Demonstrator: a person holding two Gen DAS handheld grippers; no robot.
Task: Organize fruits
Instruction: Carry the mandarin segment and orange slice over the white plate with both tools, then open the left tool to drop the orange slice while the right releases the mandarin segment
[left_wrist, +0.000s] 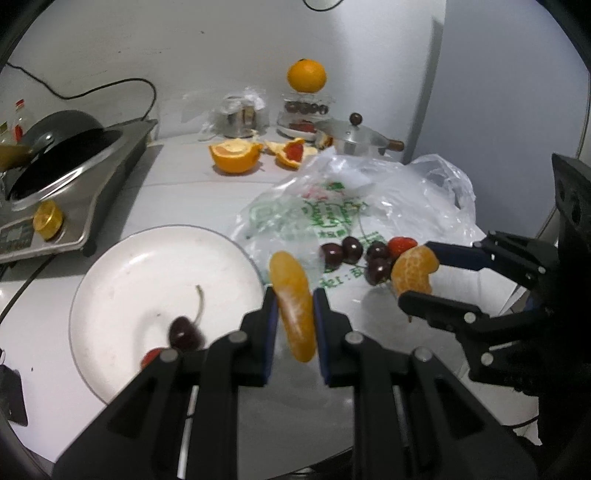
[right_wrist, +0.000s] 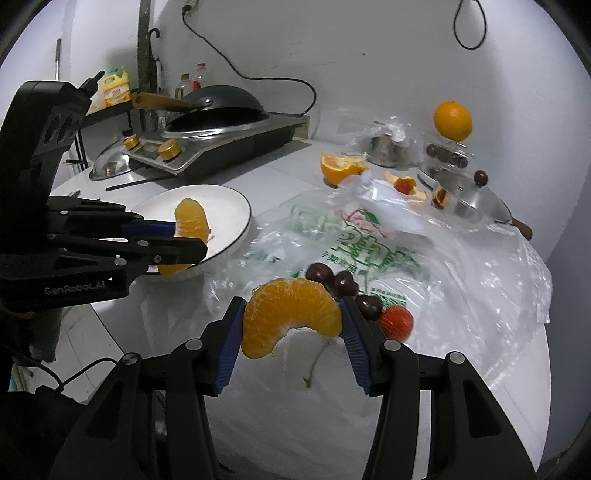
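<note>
Clamped in the left claw (left_wrist: 295, 306), a peeled orange segment (left_wrist: 293, 306) stands upright at centre; the white plate (left_wrist: 122, 266) at 9 o'clock holds a cherry (left_wrist: 183, 331) — loose cherries (left_wrist: 351, 251) lie on the plastic bag (left_wrist: 369, 199) at 1 o'clock.

Right view: the right claw (right_wrist: 291, 319), jaws half apart, grips a curved segment (right_wrist: 291, 315) over the bench (right_wrist: 295, 406) — plate at 10 o'clock.

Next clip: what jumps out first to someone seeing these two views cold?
Each gripper is clamped on a peeled orange segment: the left gripper pinches a thin segment edge-on by the white plate, while the right gripper holds a broad curved segment by its ends above the table. Behind them, dark cherries and a strawberry lie on a crumpled plastic bag, and a whole orange perches atop a glass container at the back.
</note>
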